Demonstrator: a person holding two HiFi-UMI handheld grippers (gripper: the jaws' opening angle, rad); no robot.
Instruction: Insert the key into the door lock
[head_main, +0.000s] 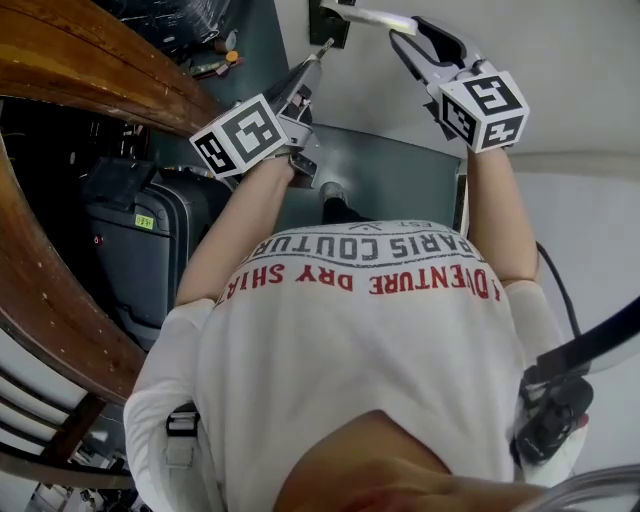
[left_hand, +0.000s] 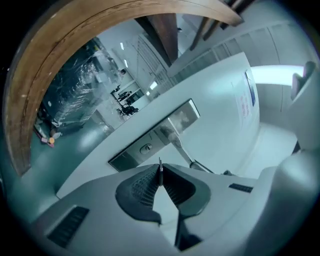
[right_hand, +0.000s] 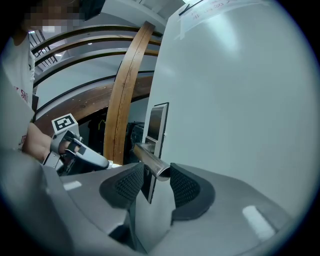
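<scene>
Key (left_hand: 160, 164) is clenched in the left claw (left_hand: 160, 179). The pads are pressed together on the blade. It is seen edge-on as a thin dark strip that stands out a little past the pad tips. Its long axis runs along the jaws and points at the door (left_hand: 220, 125).

Keyhole (left_hand: 145, 148) sits in the metal lock plate (left_hand: 131, 154). In the left gripper view it lies ahead of the key tip, slightly up and to the left. Tip and keyhole are apart, with no contact yet. Insertion has not begun.

The coming move appears to be a short advance along the blade axis, with a small sideways correction toward the keyhole. The slot direction is too small to read. Blade roll should therefore be matched to it only at close range.

The right claw (right_hand: 156, 171) is released. Its pads stand wide, with the free end of the handle (right_hand: 154, 165) between them. The handle lies close to one pad and is not gripped.

The handle joins the same lock plate just beside the keyhole. The left hand is therefore the working hand and the nearer one to the lock. The right hand is placed only at the handle.

Risk, as a judgement: an off-axis approach would put the tip on the plate face instead of in the slot.
</scene>
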